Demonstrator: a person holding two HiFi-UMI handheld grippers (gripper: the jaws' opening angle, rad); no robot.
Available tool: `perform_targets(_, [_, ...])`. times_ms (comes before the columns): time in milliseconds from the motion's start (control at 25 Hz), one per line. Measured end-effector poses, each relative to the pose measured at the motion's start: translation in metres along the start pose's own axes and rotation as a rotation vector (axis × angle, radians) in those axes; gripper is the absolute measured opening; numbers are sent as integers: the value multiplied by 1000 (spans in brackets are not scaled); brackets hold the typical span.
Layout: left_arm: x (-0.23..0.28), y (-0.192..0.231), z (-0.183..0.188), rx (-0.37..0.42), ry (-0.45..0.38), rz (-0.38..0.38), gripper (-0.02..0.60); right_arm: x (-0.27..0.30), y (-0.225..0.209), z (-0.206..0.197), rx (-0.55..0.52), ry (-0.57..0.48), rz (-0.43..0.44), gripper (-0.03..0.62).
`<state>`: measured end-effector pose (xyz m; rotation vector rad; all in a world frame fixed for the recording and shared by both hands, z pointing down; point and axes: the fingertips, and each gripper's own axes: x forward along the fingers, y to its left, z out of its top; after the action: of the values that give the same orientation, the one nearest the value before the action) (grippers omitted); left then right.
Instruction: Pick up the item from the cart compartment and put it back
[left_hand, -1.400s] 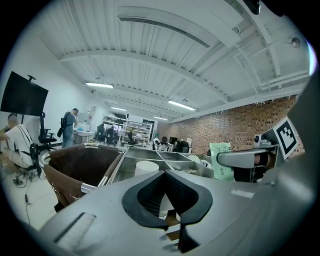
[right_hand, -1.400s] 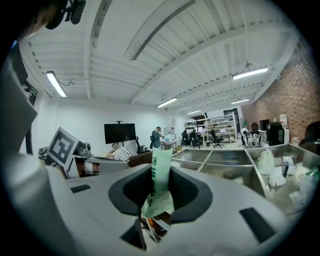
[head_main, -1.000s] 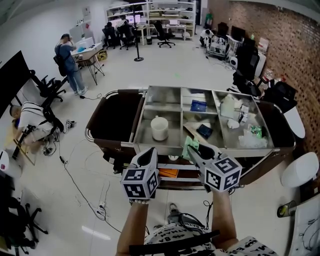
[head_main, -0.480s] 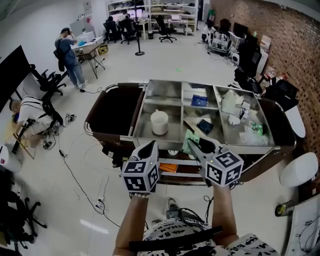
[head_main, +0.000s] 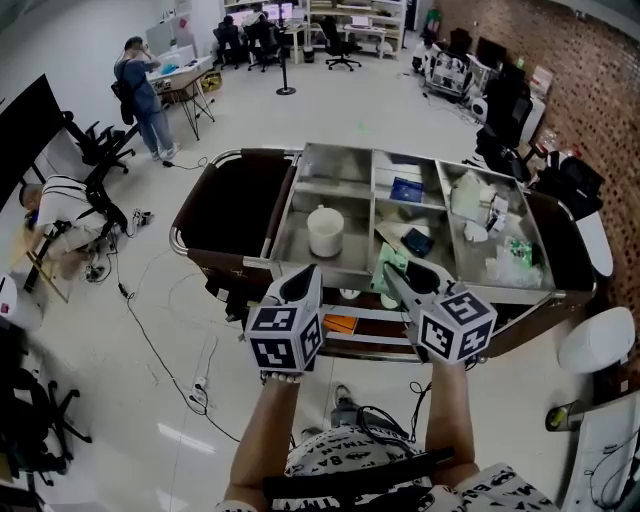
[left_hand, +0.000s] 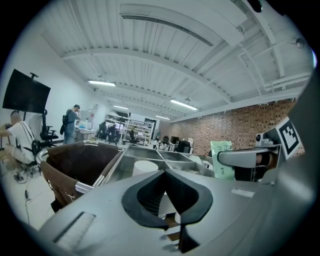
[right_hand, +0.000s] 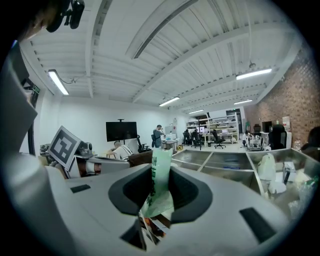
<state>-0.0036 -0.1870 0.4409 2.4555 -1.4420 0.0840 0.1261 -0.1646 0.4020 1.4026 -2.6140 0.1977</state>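
Two grippers are held out side by side over the near edge of the cart (head_main: 500, 296), one in each of the person's hands. The right gripper (head_main: 398, 278) has its jaws pinched narrow on the one green packet (right_hand: 160, 182). The packet stands upright between the pads, just above the cart's near rim by the middle column of compartments, and is not lying in any of them. The left gripper (head_main: 303, 275) carries nothing; its jaws are drawn together at the tips, and it hangs over the same rim, just left of the other. In the cart's steel top I count one white tub (head_main: 325, 232), alone in the big compartment nearest the left gripper. One flat blue thing (head_main: 405, 190) lies in the middle column towards the far side, and one flat dark thing (head_main: 418, 243) lies in the same column nearer the packet. The right-hand compartment holds a jumble of white and clear things (head_main: 480, 225) too mixed to count. One brown bag (head_main: 232, 215) hangs open at the cart's left end. Beyond that end I make out two people, one standing at a desk (head_main: 140, 95) and one seated nearer (head_main: 65, 215).
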Motion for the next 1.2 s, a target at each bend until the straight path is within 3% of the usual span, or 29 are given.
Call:
perform_targets(560, [41, 18, 54, 77, -28, -21, 0, 46, -35, 105, -234, -9, -40, 103])
perform_targets(1200, [96, 64, 110, 61, -18, 29, 0, 152, -91, 171, -321, 98, -31, 103])
